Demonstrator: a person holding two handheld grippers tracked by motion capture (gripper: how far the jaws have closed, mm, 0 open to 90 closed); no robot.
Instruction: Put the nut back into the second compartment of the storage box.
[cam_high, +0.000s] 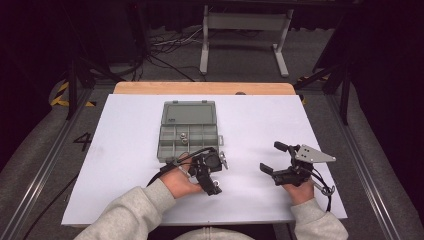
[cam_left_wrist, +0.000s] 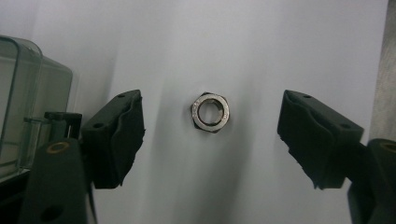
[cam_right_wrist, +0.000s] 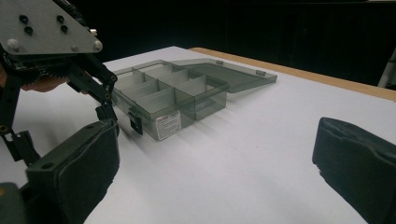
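Note:
A steel hex nut (cam_left_wrist: 210, 112) lies flat on the white table sheet. My left gripper (cam_left_wrist: 210, 105) points straight down over it, open, with one jaw on each side and neither touching it. In the high view the left gripper (cam_high: 219, 175) hangs just off the front right corner of the open grey compartment box (cam_high: 189, 131). The box (cam_right_wrist: 173, 95) has its lid folded back, and two small metal pieces (cam_high: 183, 138) lie in a middle compartment. My right gripper (cam_high: 272, 157) rests low at the right, open and holding nothing, aimed toward the box.
The white sheet (cam_high: 125, 165) covers most of the table, and a strip of wood (cam_high: 200, 88) shows at the far edge. One wall of the box (cam_left_wrist: 28, 116) stands close beside my left jaw. Cables and a metal stand (cam_high: 245, 30) lie on the floor beyond.

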